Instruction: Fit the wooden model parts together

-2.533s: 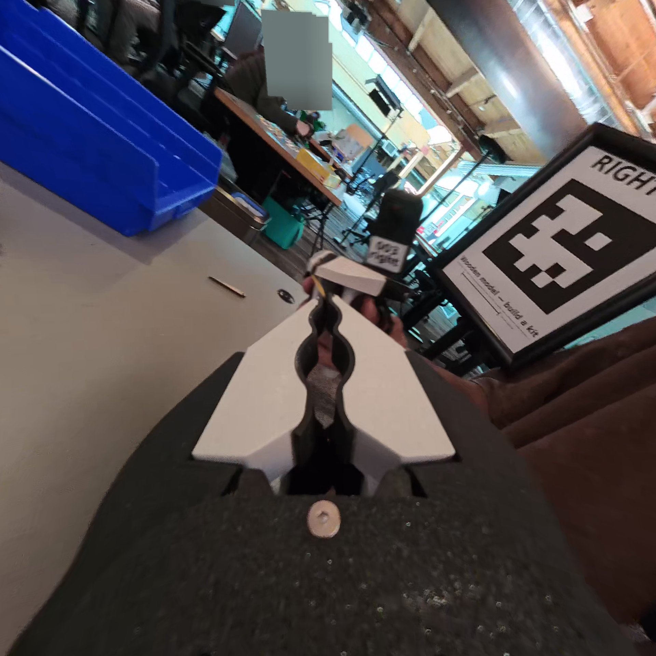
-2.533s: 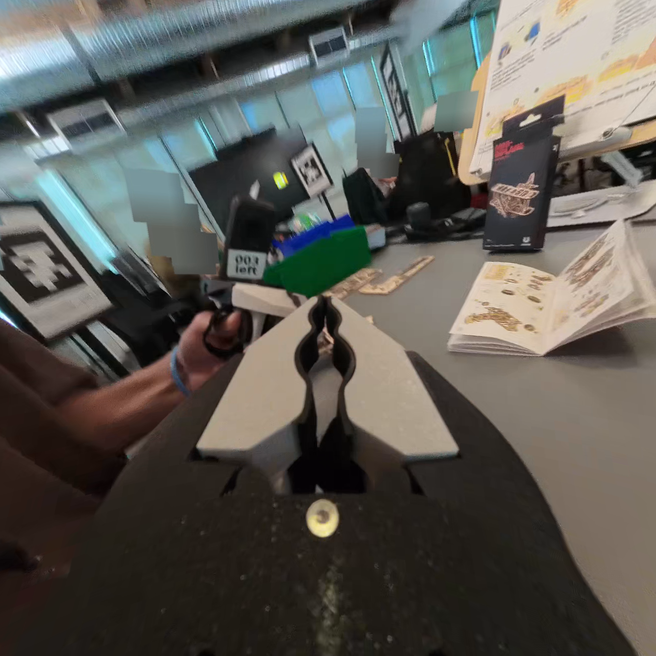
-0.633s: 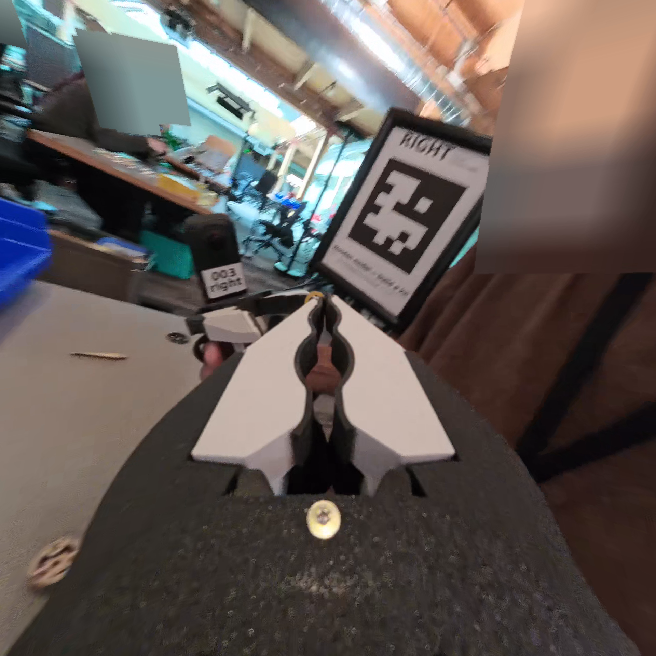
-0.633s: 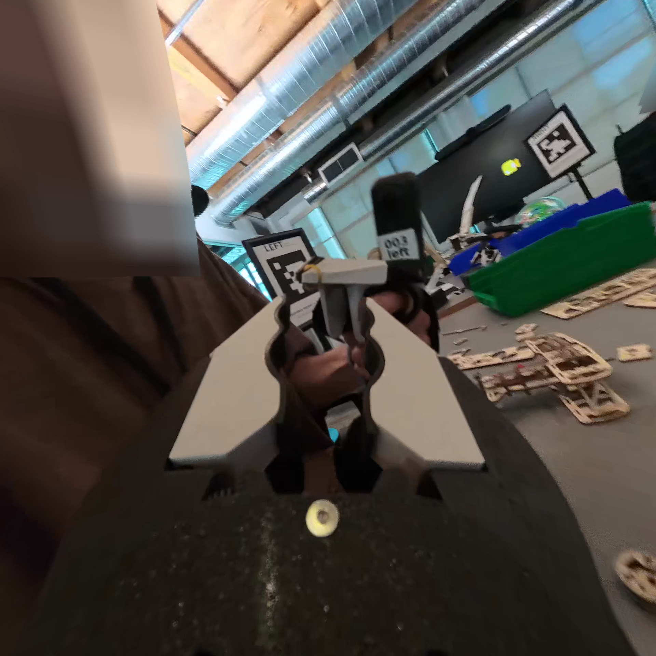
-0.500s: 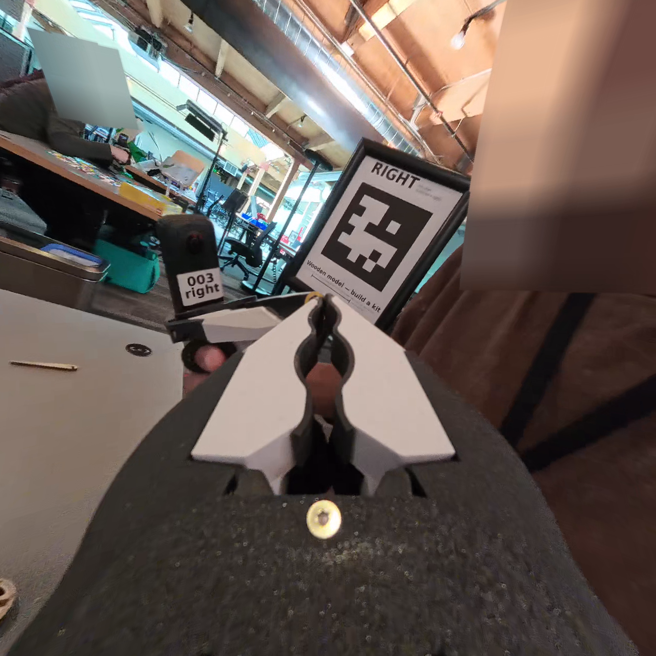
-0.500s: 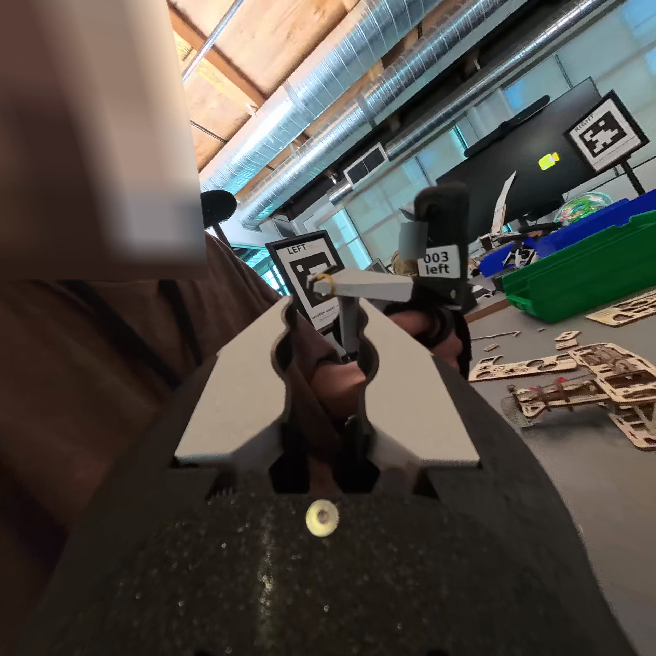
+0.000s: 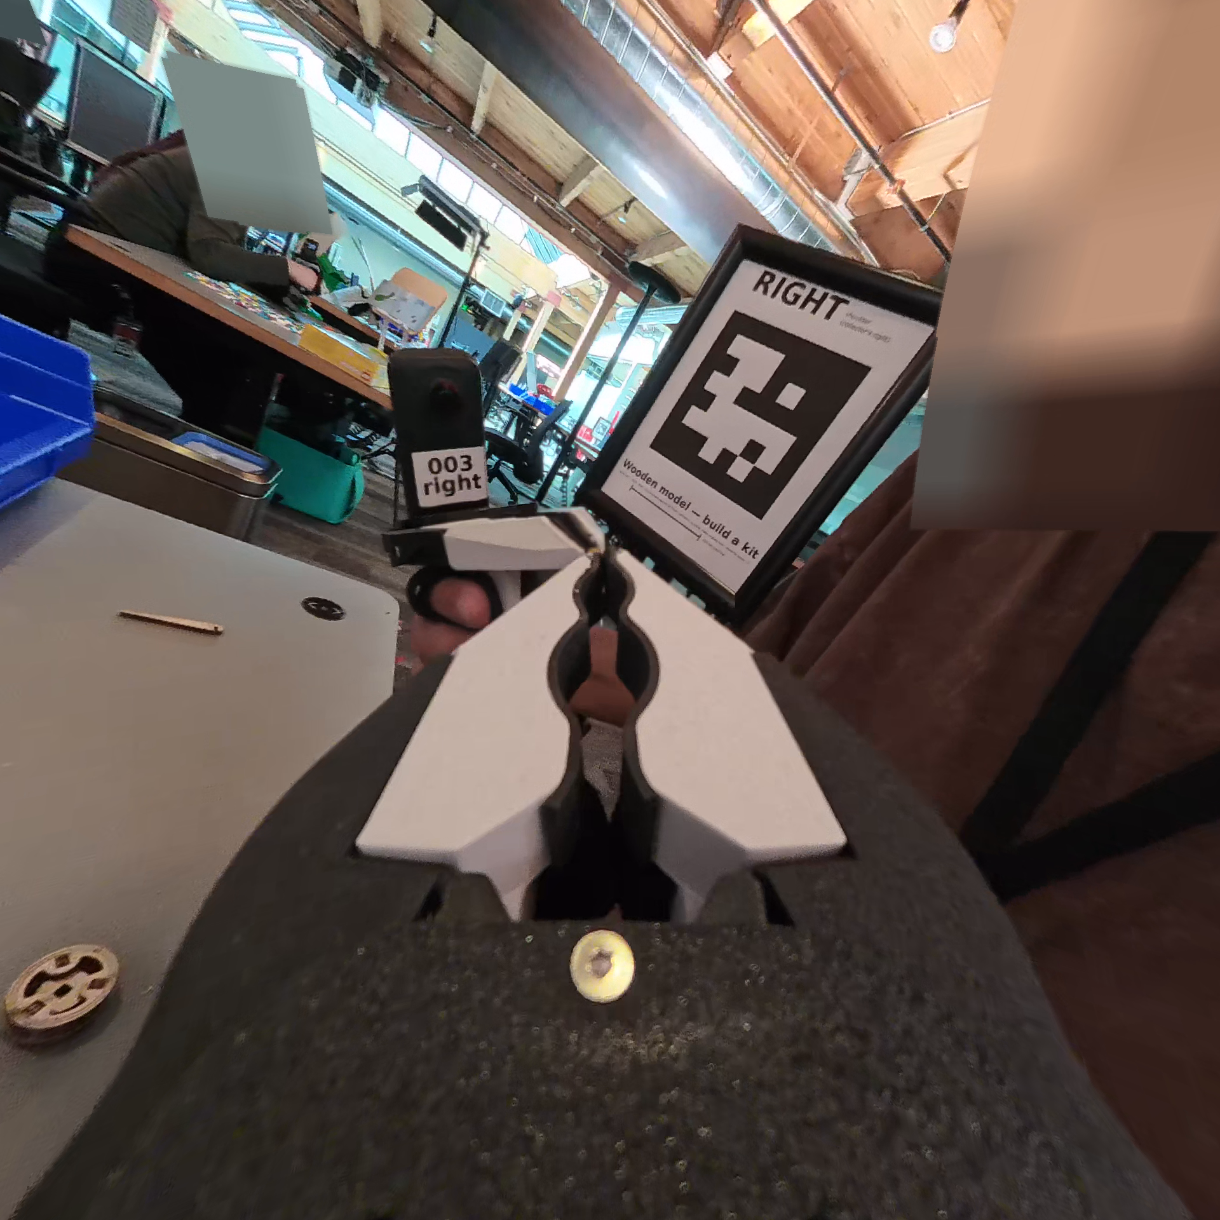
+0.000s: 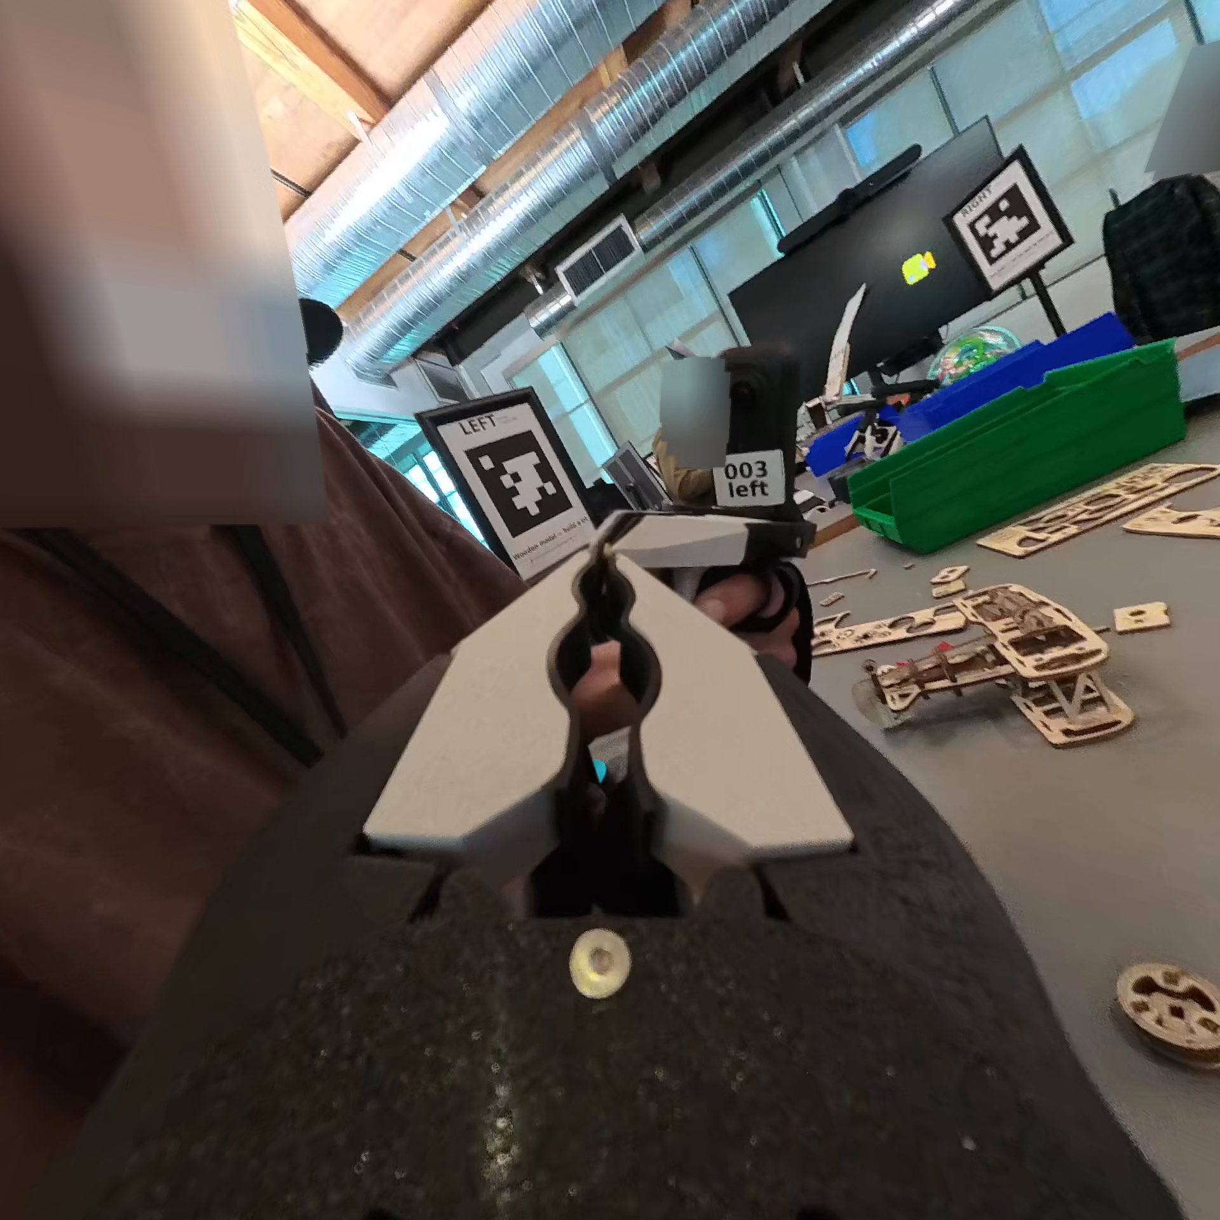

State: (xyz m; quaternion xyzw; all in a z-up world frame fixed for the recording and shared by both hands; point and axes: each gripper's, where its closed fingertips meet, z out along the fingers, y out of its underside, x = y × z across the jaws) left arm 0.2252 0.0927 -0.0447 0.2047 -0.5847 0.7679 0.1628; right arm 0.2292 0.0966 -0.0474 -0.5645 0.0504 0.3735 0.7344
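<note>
Wooden biplane [image 8: 990,667] rests mid-table [image 8: 990,858], away from the near edge. Beyond that edge left gripper [image 7: 602,568] and right gripper [image 8: 604,561] meet tip to tip, both clenched on a tiny pale part [image 8: 604,544]. Uneven squeezing could flick it floorward. Biplane's fuselage runs roughly along the near edge, nose end unclear; the part's axis is unreadable

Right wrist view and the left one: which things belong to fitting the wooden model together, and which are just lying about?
Job in hand:
left gripper, right gripper, tiny piece pinched where their tips meet, half-built wooden plane, wooden part sheets, round wooden wheel, thin wooden stick.

Lying about:
green bin, blue bin, framed marker sign, black monitor.
</note>
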